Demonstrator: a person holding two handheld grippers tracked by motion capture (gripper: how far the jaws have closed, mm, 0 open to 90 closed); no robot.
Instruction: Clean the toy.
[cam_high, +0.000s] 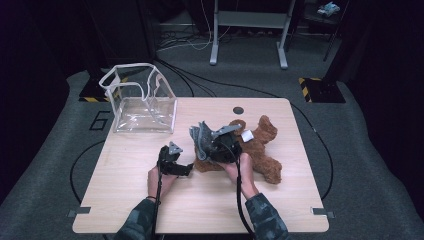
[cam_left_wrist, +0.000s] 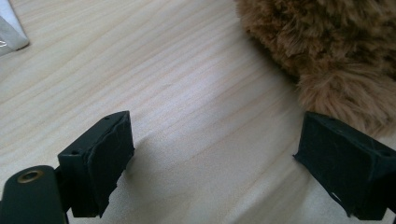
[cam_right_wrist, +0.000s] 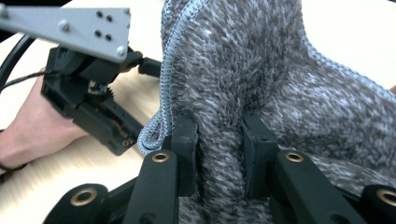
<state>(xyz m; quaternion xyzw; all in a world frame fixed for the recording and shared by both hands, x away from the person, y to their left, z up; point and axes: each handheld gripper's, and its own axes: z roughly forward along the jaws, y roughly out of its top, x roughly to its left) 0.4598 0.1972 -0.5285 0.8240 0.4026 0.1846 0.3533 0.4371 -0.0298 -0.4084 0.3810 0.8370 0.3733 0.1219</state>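
Grey knit cloth runs off the top, right and bottom edges of the right gripper view — its full shape cannot be told. The part pinched between the jaws is hidden by the pads.

Plush bear in the left gripper view: cut by the top and right edges, beyond the far jaw; which limb shows there cannot be told. In the high view the right gripper and the cloth cover the bear's middle — face not seen.

Clear bag: a corner only, cut off at the left edge, past the near jaw.
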